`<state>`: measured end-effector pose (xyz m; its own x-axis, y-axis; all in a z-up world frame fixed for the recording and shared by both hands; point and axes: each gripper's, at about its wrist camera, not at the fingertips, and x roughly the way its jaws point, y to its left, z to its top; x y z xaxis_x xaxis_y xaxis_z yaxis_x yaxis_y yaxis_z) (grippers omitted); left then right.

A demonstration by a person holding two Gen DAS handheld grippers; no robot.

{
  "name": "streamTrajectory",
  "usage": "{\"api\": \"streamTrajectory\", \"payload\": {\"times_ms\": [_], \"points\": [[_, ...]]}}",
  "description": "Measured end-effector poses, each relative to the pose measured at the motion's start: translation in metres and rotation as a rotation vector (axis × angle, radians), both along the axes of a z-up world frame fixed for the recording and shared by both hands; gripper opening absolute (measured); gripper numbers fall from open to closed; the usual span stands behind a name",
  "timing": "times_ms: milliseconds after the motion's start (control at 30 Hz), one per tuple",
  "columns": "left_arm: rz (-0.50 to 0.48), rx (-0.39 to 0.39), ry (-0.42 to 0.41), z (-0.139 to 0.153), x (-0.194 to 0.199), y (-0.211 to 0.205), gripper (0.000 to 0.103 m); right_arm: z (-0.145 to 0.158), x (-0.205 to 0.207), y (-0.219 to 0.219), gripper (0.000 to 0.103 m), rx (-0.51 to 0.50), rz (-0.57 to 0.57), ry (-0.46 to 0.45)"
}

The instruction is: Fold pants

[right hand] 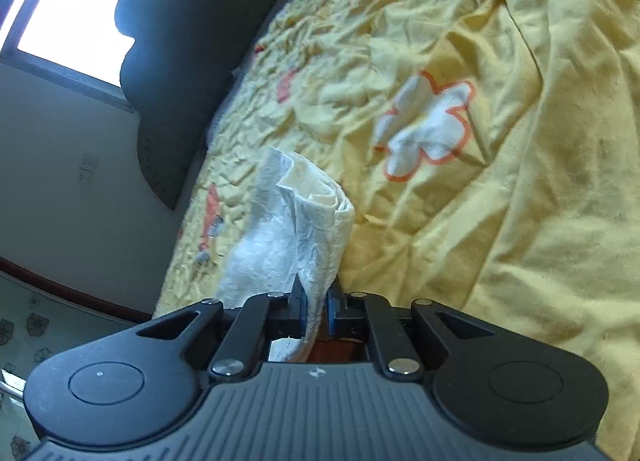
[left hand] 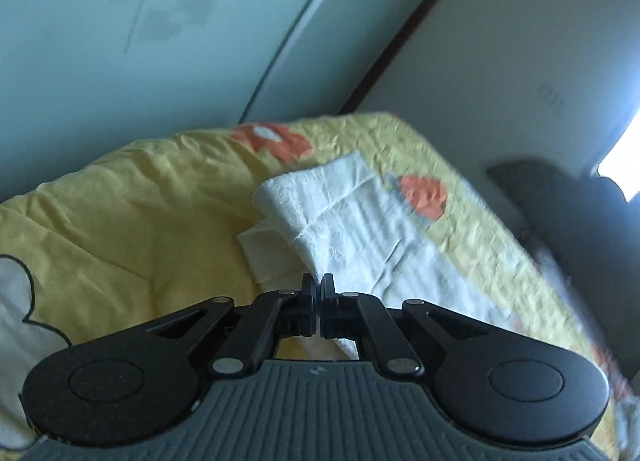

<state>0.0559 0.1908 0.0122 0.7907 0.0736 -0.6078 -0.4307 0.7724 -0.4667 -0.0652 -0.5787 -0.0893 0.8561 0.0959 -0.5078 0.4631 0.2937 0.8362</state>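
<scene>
Both your grippers, left (left hand: 318, 293) and right (right hand: 316, 301), have jaws pinched on the white pants (left hand: 352, 229), lifted partly off the yellow bed (left hand: 120, 197). Risk: the thin bite slips if you pull unevenly, dropping the fold crooked.

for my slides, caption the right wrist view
Right gripper pinching white textured pants above a crumpled yellow flowered bedspread.

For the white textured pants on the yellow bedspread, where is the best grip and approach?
Pinch the near hem edge of the white textured pants, coming in low from the bed's near side. There the layers gather thin enough for jaws, as the left gripper and right gripper show; the far end is bunched thick.
</scene>
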Motion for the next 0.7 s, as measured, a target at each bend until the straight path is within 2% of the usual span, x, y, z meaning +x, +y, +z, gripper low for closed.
{"api": "streamTrajectory", "payload": {"times_ms": [67,167,200,233,300,333,367,400,433,467,533,567,633,700], "points": [[0.003,-0.036,0.061,-0.018,0.004,0.004,0.003,-0.002,-0.002,0.001,0.007,0.011,-0.015,-0.011],[-0.015,0.018,0.055,-0.018,0.005,-0.003,0.004,-0.005,-0.003,-0.002,0.008,0.045,-0.018,-0.027],[-0.025,0.029,0.059,-0.018,0.006,-0.002,0.008,-0.007,-0.004,-0.005,0.009,0.075,-0.018,-0.037],[-0.033,0.03,0.061,-0.017,0.006,0.0,0.018,-0.009,-0.005,-0.007,0.009,0.101,-0.022,-0.049],[-0.056,0.005,0.06,-0.014,0.003,0.003,0.027,-0.012,-0.01,-0.011,0.011,0.137,-0.03,-0.058],[-0.048,0.017,0.059,-0.01,-0.003,0.005,0.033,-0.011,-0.011,-0.012,0.014,0.142,-0.034,-0.058],[-0.036,0.044,0.056,-0.005,-0.008,0.004,0.04,-0.009,-0.013,-0.012,0.017,0.139,-0.037,-0.063],[-0.023,0.086,0.051,0.002,-0.012,0.0,0.044,-0.007,-0.014,-0.013,0.025,0.134,-0.038,-0.078],[-0.015,0.151,0.035,0.011,-0.015,-0.011,0.051,-0.004,-0.015,-0.013,0.034,0.124,-0.039,-0.089],[-0.02,0.22,0.01,0.02,-0.02,-0.022,0.056,0.0,-0.016,-0.012,0.038,0.104,-0.042,-0.092],[-0.081,0.349,-0.061,0.037,-0.025,-0.054,0.064,0.006,-0.012,-0.012,0.053,0.064,-0.044,-0.088],[-0.129,0.387,-0.094,0.042,-0.025,-0.071,0.07,0.008,-0.008,-0.012,0.056,0.057,-0.04,-0.089],[-0.261,0.431,-0.16,0.047,-0.022,-0.111,0.076,0.012,-0.001,-0.01,0.063,0.037,-0.037,-0.081],[-0.399,0.443,-0.186,0.043,-0.013,-0.15,0.077,0.015,0.006,-0.006,0.064,-0.018,-0.031,-0.064]]}}
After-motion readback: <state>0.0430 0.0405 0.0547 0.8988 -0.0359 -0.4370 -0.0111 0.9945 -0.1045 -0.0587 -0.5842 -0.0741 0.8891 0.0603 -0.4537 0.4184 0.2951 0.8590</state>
